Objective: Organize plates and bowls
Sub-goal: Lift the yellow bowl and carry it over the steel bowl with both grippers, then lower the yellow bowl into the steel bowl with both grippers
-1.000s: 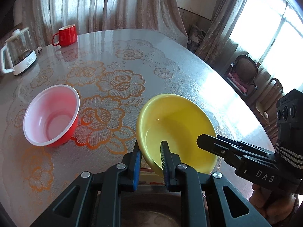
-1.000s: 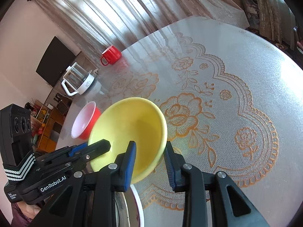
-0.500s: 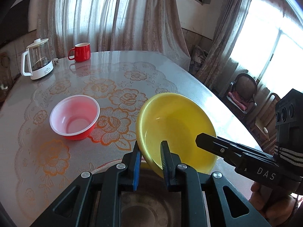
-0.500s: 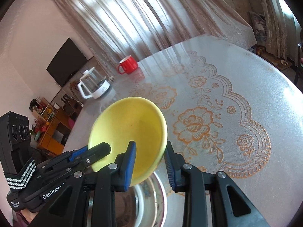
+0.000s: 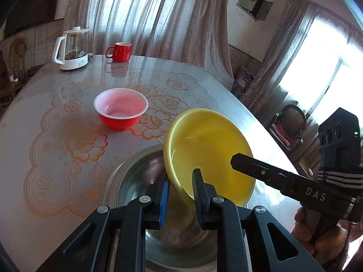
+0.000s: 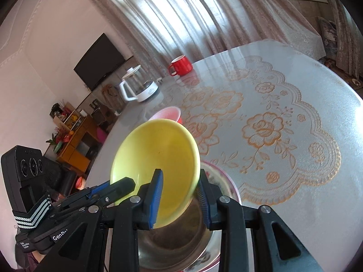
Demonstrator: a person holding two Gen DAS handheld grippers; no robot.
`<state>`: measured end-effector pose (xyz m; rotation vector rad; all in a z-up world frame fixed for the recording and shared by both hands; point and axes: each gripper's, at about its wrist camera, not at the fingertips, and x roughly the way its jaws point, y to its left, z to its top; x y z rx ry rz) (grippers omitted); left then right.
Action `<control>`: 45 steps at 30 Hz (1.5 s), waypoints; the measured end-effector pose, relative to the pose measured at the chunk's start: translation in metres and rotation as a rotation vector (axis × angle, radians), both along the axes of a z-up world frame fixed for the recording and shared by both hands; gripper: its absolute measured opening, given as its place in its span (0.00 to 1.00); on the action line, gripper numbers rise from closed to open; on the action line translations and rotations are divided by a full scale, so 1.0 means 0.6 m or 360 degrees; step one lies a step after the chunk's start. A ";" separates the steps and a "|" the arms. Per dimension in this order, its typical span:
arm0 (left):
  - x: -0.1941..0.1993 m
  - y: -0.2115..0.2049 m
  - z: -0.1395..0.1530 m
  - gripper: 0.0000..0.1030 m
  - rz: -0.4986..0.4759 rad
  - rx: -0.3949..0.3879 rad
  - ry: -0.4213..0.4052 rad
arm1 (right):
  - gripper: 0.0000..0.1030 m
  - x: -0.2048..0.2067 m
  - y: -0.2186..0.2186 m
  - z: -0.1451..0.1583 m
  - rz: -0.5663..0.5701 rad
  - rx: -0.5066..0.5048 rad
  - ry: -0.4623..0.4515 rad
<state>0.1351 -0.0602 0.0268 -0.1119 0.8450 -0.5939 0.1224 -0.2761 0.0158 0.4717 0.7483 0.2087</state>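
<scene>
So both tools were clamped on the yellow bowl (image 5: 208,156) — the left tool (image 5: 180,189) pinched its near rim, the right tool (image 6: 179,191) gripped the opposite edge. It hung tilted over a steel bowl (image 5: 136,181) that sat on a flowery plate (image 6: 223,181) on the counter (image 5: 34,113). Farther back stood a red bowl (image 5: 121,108), upright, well apart — and beyond it a red mug (image 5: 120,52) beside a glass kettle (image 5: 72,48).
</scene>
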 end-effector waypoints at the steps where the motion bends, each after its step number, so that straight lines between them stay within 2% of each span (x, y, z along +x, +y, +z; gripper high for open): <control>1: -0.006 0.006 -0.003 0.19 0.0002 -0.0002 0.0007 | 0.30 -0.003 0.005 -0.002 0.0012 0.0001 0.0007; 13: -0.048 0.039 -0.039 0.19 0.0008 -0.0058 0.0143 | 0.35 -0.031 0.043 -0.032 0.0089 -0.0028 0.0116; 21: -0.060 0.038 -0.046 0.19 0.0029 -0.0022 0.0116 | 0.37 -0.037 0.053 -0.049 0.0081 -0.0086 0.0160; 34: -0.065 0.037 -0.054 0.19 0.0084 0.0029 0.0097 | 0.41 -0.043 0.067 -0.046 0.0066 -0.0242 0.0118; 36: -0.067 0.034 -0.055 0.19 0.0101 0.0067 0.0072 | 0.39 -0.043 0.071 -0.047 0.0064 -0.0281 0.0106; 39: -0.070 0.032 -0.053 0.20 0.0080 0.0059 0.0066 | 0.39 -0.046 0.084 -0.047 0.0068 -0.0385 0.0082; 45: -0.076 0.027 -0.054 0.20 0.0092 0.0122 -0.0012 | 0.39 -0.047 0.096 -0.050 0.0092 -0.0428 0.0076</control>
